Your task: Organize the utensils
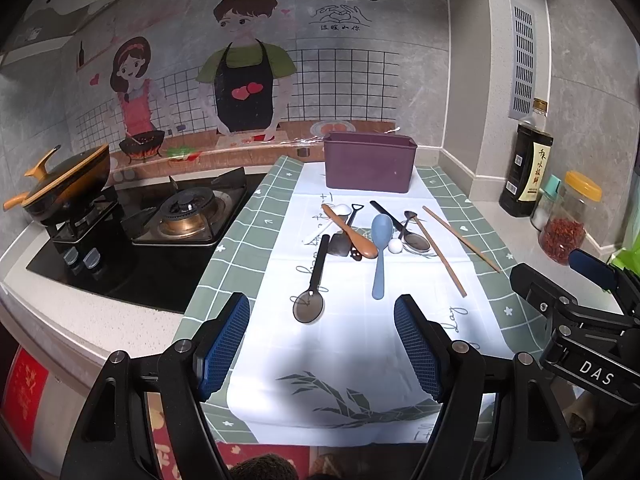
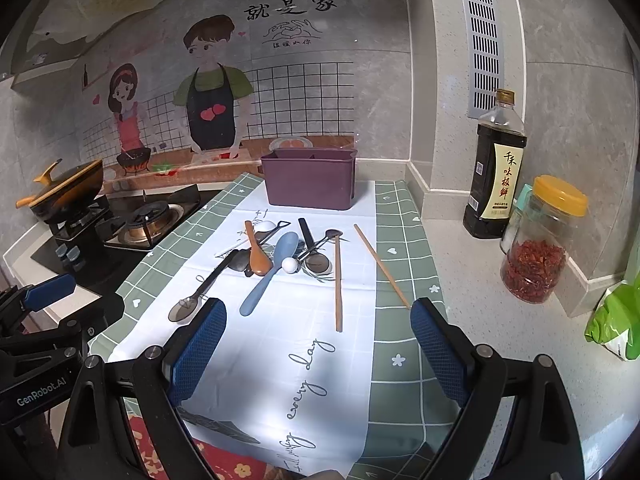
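Note:
A purple utensil bin (image 1: 370,162) (image 2: 311,178) stands at the back of the cloth. In front of it lies a loose heap: a blue spoon (image 1: 380,248) (image 2: 272,270), a wooden spoon (image 1: 352,232) (image 2: 256,254), a smoky long-handled spoon (image 1: 314,284) (image 2: 200,290), a white spoon (image 1: 340,214), metal spoons (image 1: 416,240) (image 2: 318,262) and two wooden chopsticks (image 1: 440,256) (image 2: 338,280). My left gripper (image 1: 322,316) is open and empty, short of the smoky spoon. My right gripper (image 2: 318,320) is open and empty near the chopstick ends.
A gas hob (image 1: 188,216) (image 2: 140,224) with a yellow-lidded wok (image 1: 68,178) sits left. A soy sauce bottle (image 2: 496,176) and a chilli jar (image 2: 540,244) stand on the counter at right, with a green bag (image 2: 616,320) nearer. The cloth (image 2: 404,360) hangs over the front edge.

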Tool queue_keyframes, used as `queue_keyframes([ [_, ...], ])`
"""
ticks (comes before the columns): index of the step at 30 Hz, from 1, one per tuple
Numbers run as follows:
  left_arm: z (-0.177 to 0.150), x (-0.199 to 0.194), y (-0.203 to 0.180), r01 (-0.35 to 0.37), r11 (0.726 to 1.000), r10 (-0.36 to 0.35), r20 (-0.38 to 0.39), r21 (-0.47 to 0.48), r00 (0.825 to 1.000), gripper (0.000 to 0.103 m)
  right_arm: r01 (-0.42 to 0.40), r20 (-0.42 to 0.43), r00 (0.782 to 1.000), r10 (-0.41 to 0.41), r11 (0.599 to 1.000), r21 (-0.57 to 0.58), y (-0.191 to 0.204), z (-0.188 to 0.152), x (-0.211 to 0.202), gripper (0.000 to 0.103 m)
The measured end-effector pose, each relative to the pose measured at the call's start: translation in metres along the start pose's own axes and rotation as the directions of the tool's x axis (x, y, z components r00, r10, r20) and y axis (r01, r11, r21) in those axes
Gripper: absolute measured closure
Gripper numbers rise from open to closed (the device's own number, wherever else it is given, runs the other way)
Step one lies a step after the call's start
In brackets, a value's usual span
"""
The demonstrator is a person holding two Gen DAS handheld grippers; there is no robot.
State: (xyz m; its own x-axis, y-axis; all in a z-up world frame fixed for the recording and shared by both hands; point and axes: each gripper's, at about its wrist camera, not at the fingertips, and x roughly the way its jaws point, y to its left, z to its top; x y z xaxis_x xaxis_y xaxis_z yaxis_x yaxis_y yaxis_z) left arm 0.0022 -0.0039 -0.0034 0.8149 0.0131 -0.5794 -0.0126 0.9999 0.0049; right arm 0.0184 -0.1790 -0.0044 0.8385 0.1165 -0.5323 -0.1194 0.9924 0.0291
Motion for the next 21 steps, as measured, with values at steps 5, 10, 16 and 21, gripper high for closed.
queue_keyframes([
  [5, 0.0003, -0.0003, 0.0003, -0.001, 1.000, 0.001, -0.001, 0.002, 1.000, 0.028, -0.001, -0.001, 1.000, 0.001, 1.000, 0.002, -0.0002, 0.0002, 0.0000, 0.011],
  [10, 0.0003, -0.0005, 0.0009, -0.001, 1.000, 0.001, -0.002, 0.003, 1.000, 0.028, -0.003, -0.001, 1.000, 0.003, 1.000, 0.002, 0.0001, 0.0004, -0.0004, 0.011],
  [16, -0.0022, -0.0020, -0.0016, 0.000, 1.000, 0.000, -0.002, 0.004, 1.000, 0.028, -0.002, -0.001, 1.000, 0.002, 1.000, 0.004, 0.0002, 0.0001, -0.0008, 0.011],
  [21, -0.0022, -0.0019, -0.0024, 0.000, 1.000, 0.000, -0.002, 0.005, 1.000, 0.028, -0.001, -0.001, 1.000, 0.001, 1.000, 0.004, -0.0003, 0.0001, -0.0007, 0.011],
])
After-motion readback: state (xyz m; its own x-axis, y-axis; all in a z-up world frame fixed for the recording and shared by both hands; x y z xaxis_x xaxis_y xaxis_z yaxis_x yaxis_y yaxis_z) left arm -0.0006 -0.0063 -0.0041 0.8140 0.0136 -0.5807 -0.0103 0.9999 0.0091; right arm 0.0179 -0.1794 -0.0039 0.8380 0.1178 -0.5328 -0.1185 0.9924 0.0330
